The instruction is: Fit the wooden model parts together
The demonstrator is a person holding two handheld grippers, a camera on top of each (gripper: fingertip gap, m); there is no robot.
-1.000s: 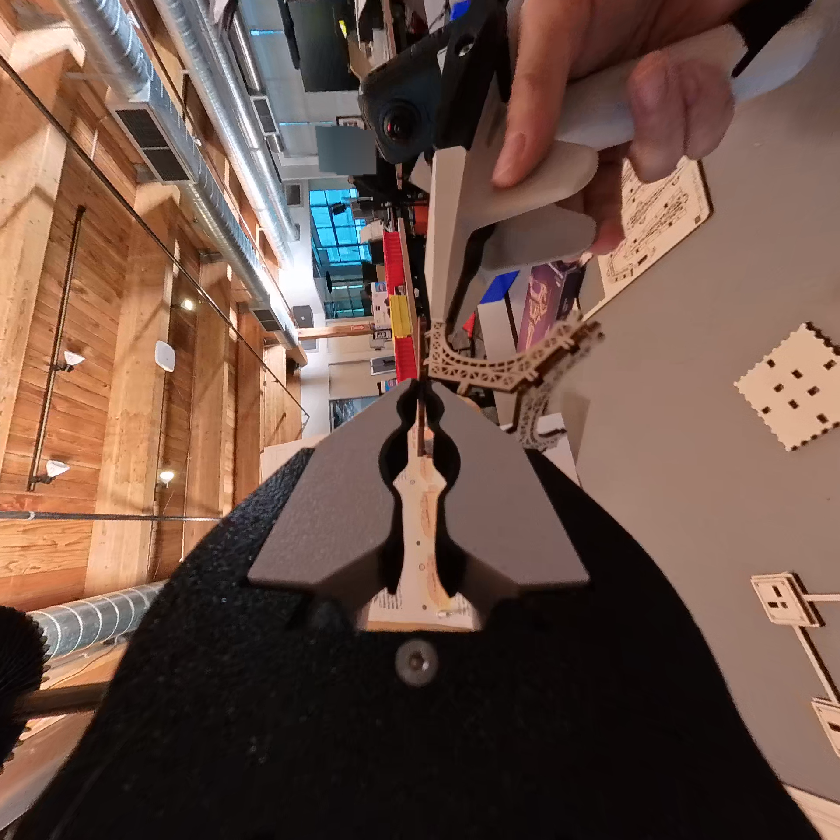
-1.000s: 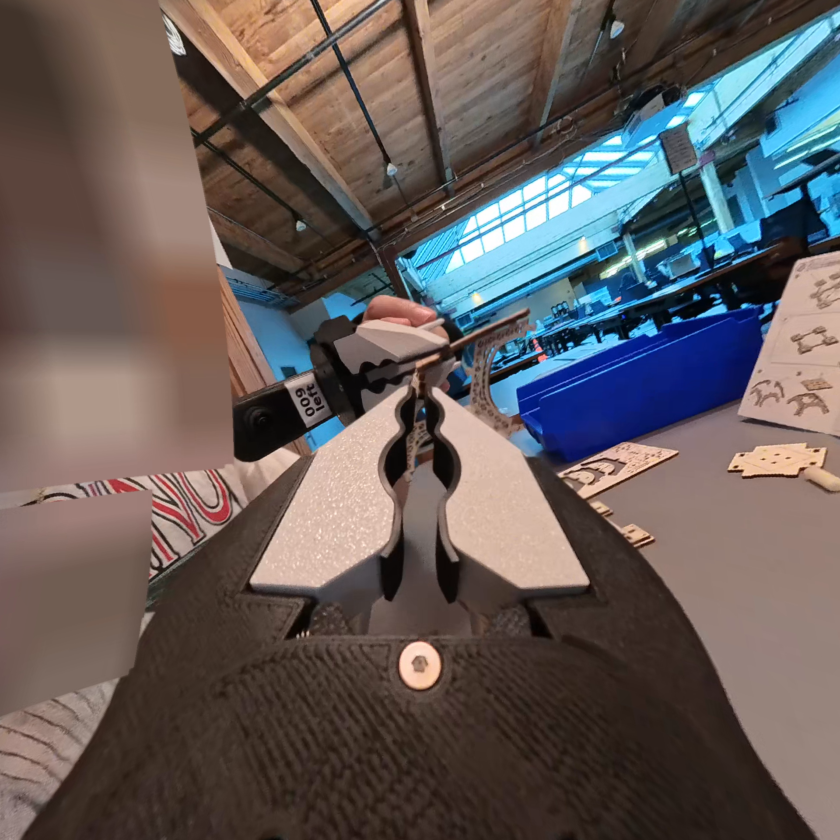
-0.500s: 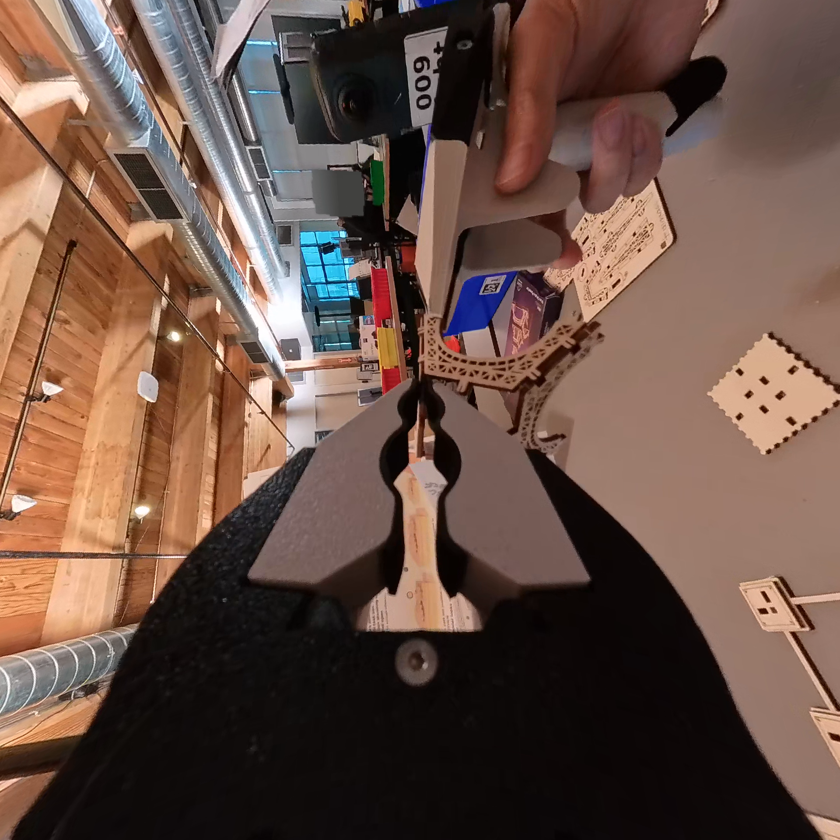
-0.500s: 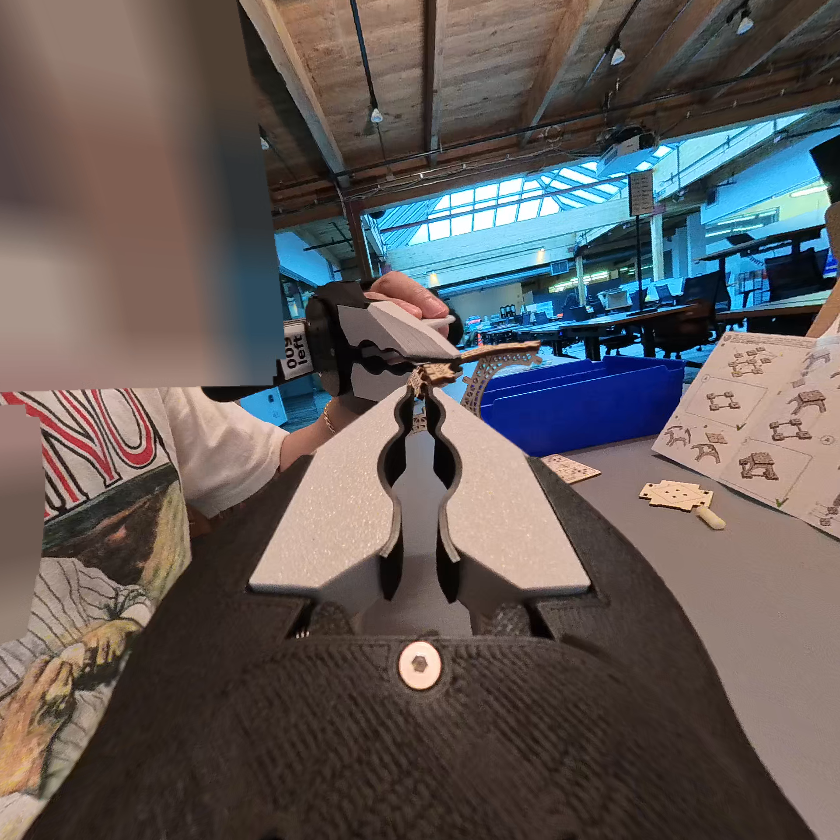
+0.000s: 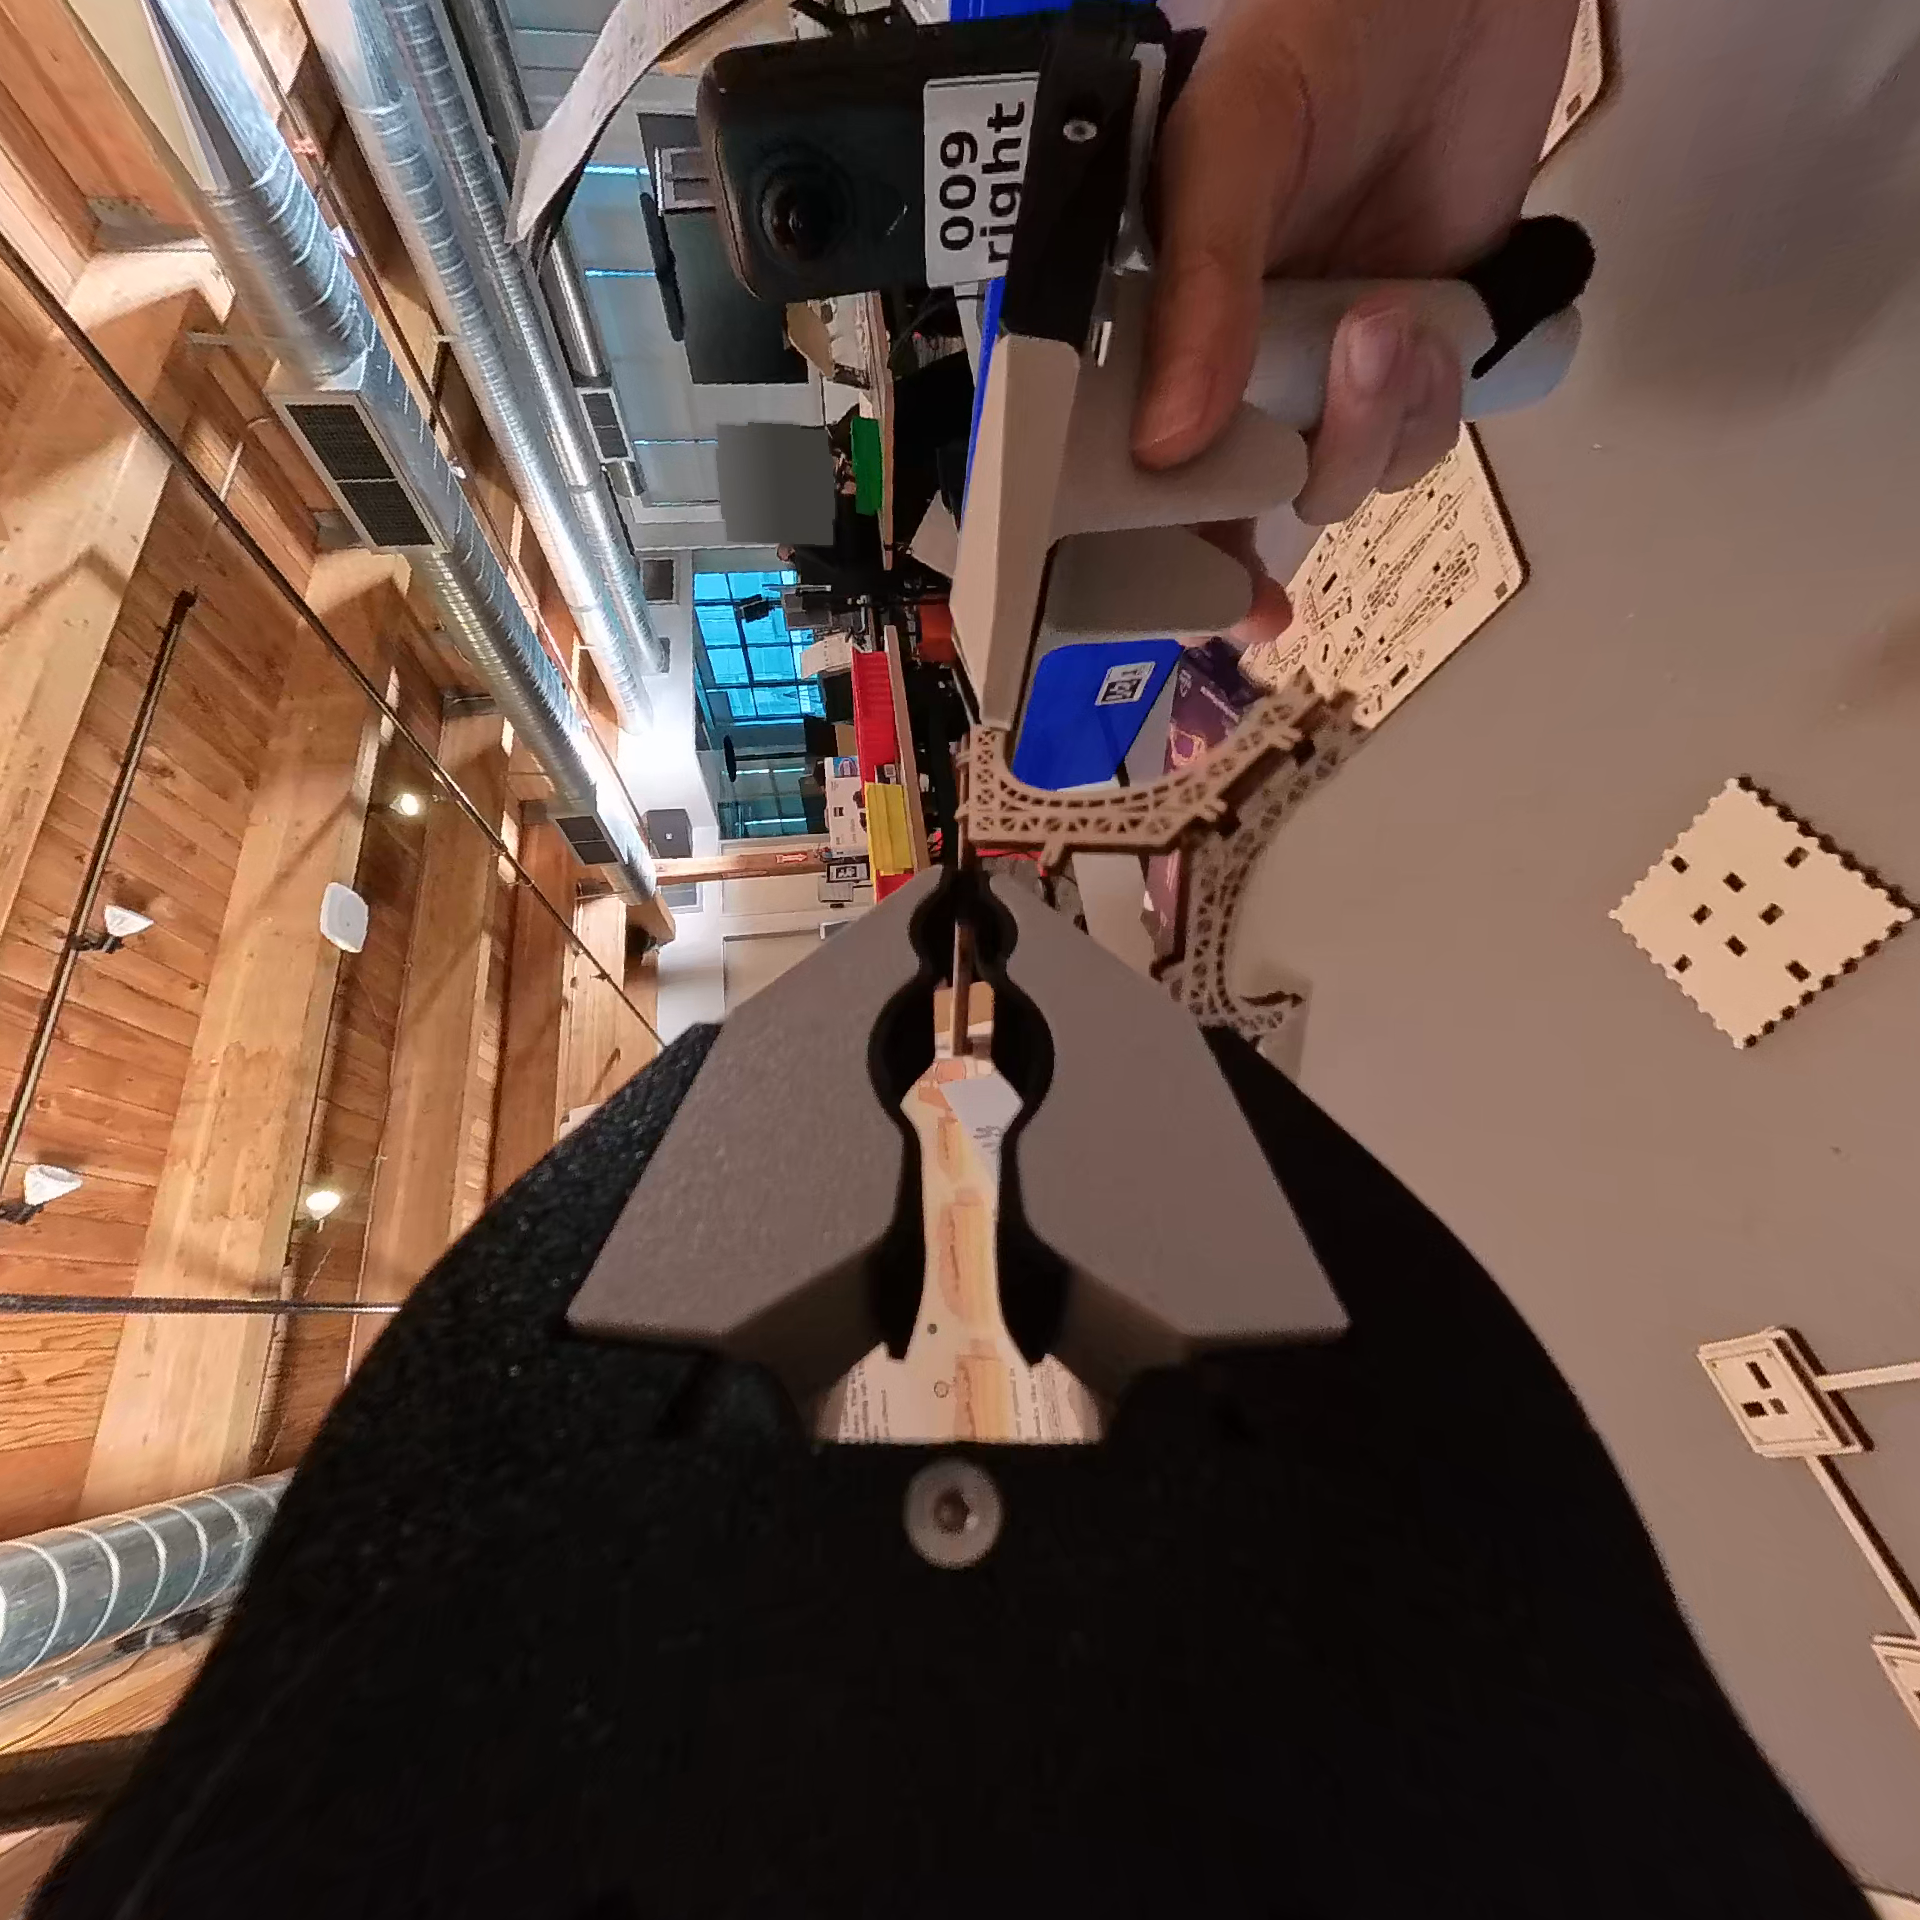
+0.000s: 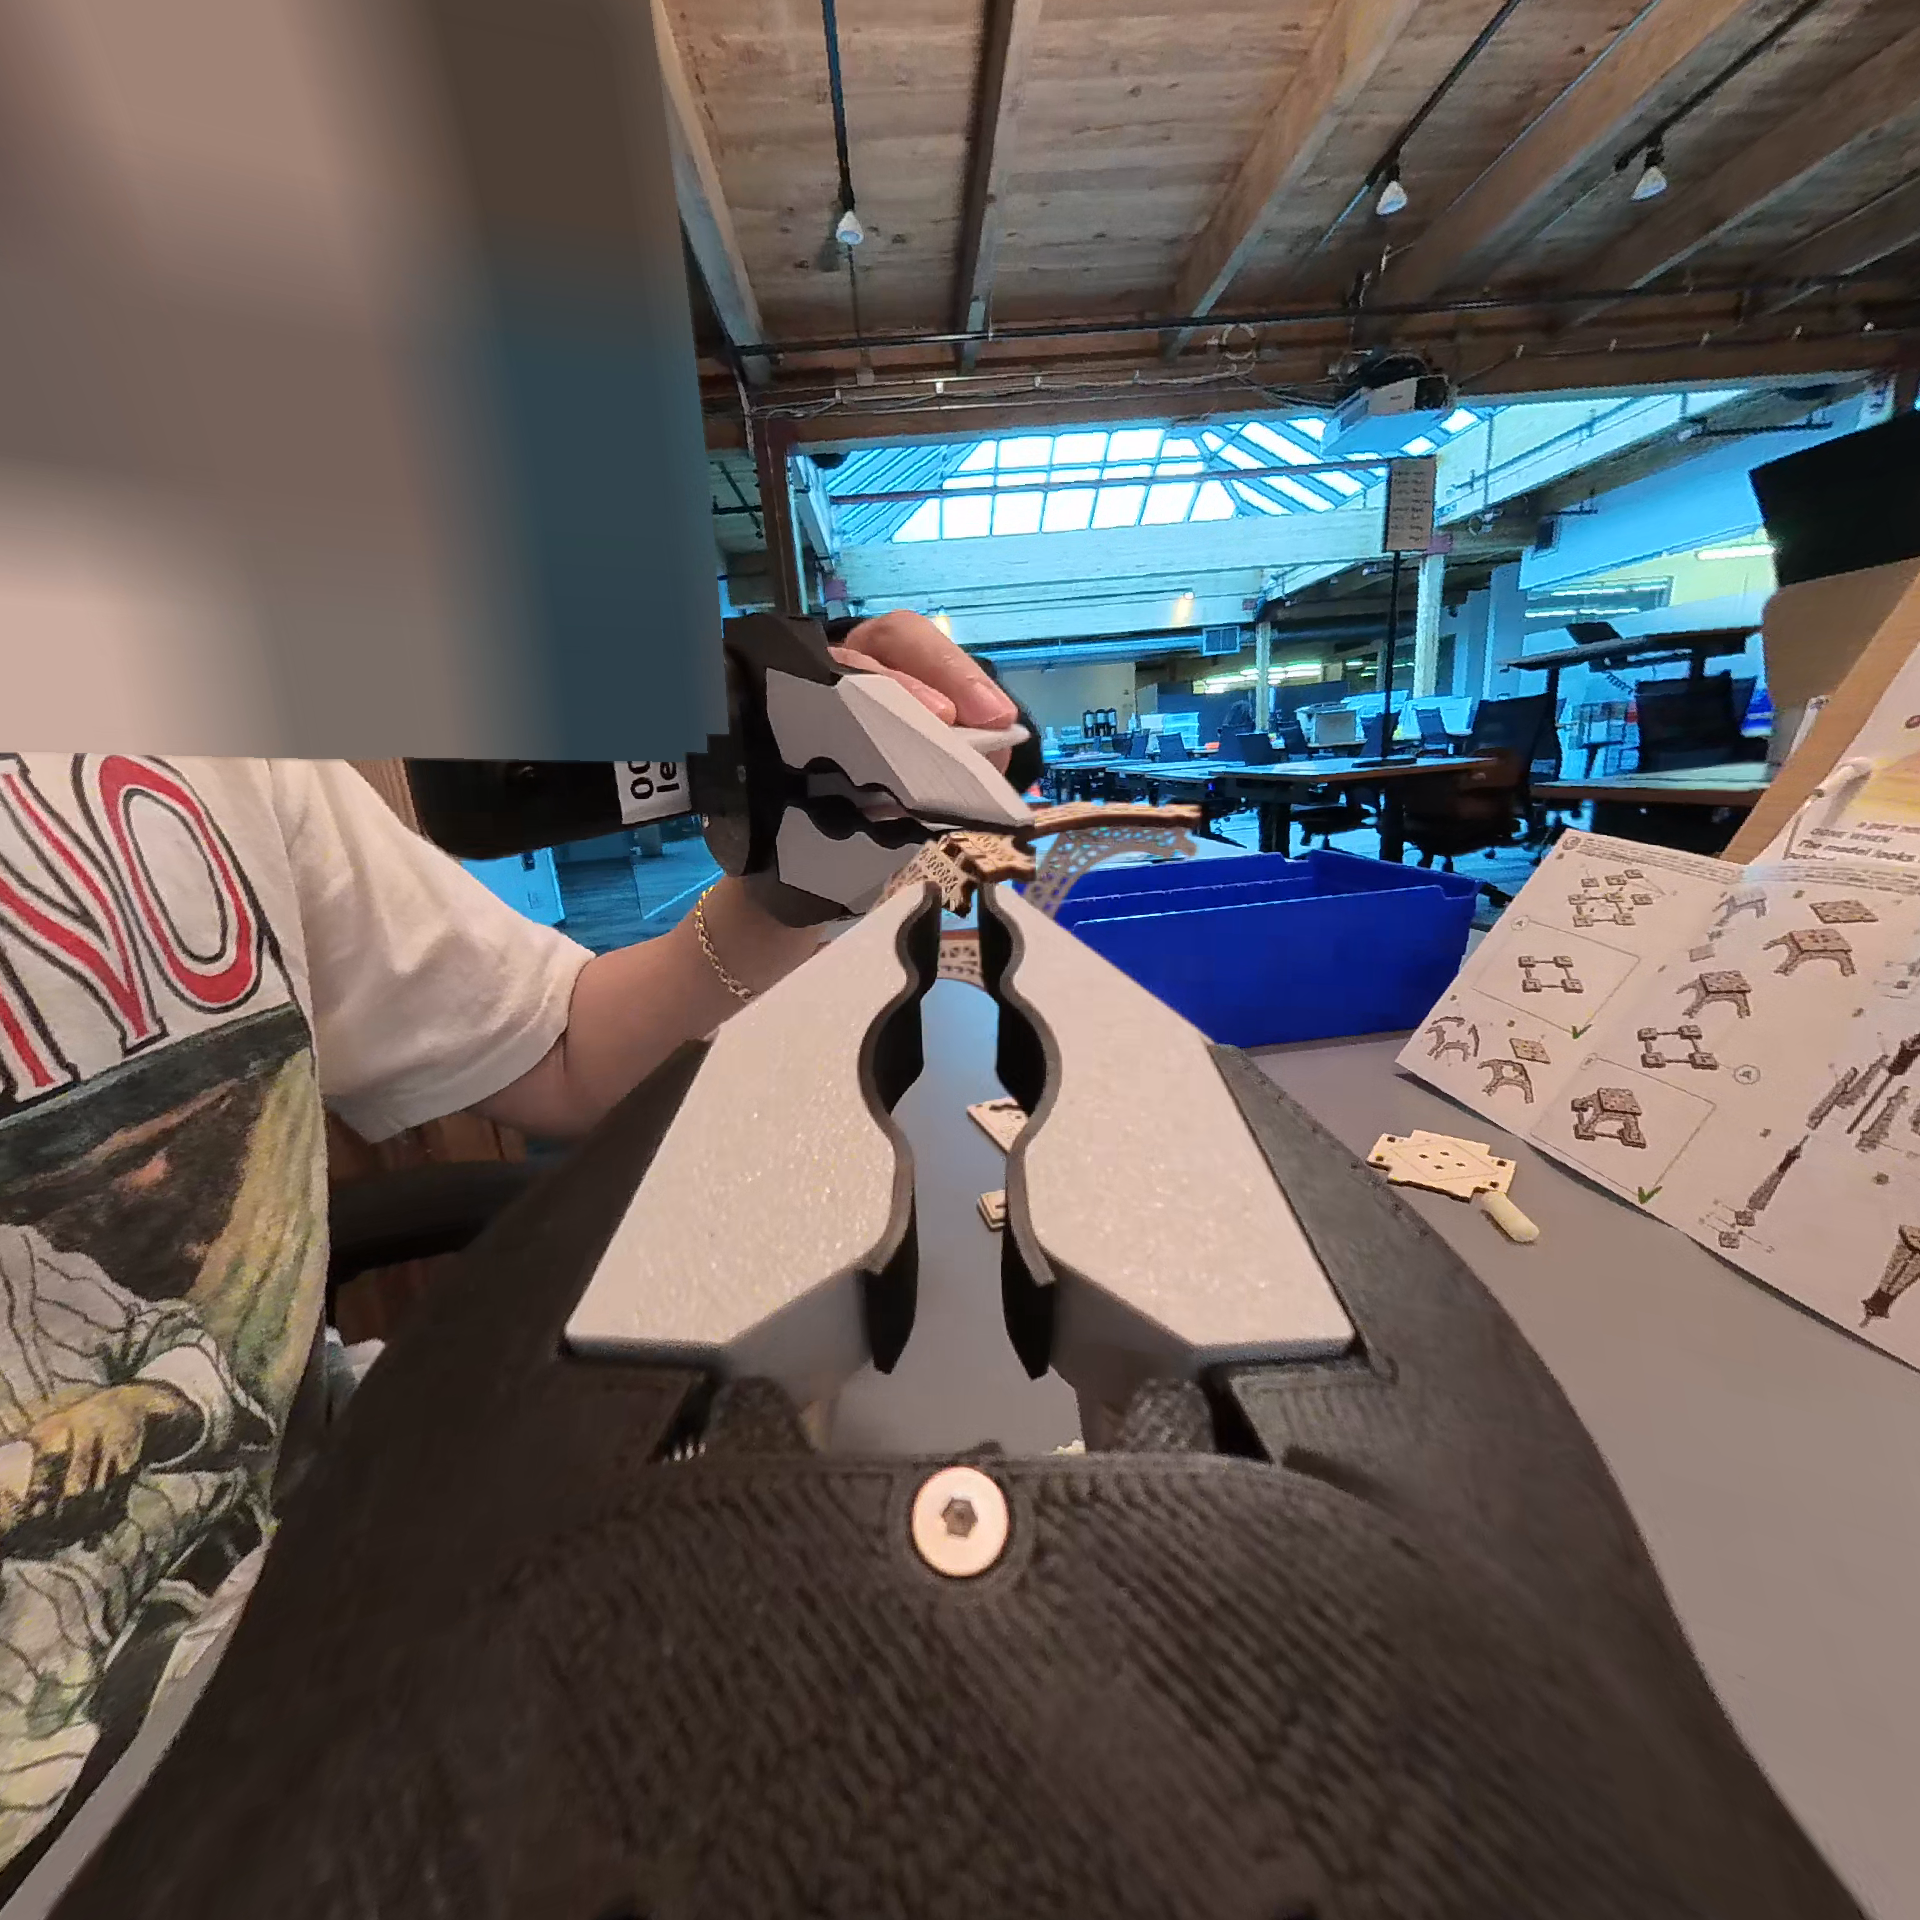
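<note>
A wooden lattice arch model (image 5: 1122,810) hangs in the air between both grippers, above the grey table (image 5: 1558,1195). My left gripper (image 5: 961,904) is shut on a thin part of it, seen edge-on between the fingers. My right gripper (image 6: 961,904) is shut on a lattice end (image 6: 951,868) of the same model. In the left wrist view the right gripper (image 5: 982,717) comes down from above, held by a hand. In the right wrist view the left gripper (image 6: 997,821) reaches in from the left, and the arch (image 6: 1112,826) sticks out to the right.
On the table lie a square wooden plate with holes (image 5: 1756,914), a sheet of cut parts (image 5: 1392,613) and small parts on a sprue (image 5: 1777,1392). A blue bin (image 6: 1268,966), an open instruction sheet (image 6: 1704,1049) and a cross-shaped plate (image 6: 1444,1164) lie to the right. My two grippers' fingertips are within a few centimetres of each other.
Both grippers stay shut on the model. The right gripper has turned, so its camera now faces the left wrist view and its own view has swung right across the table.
</note>
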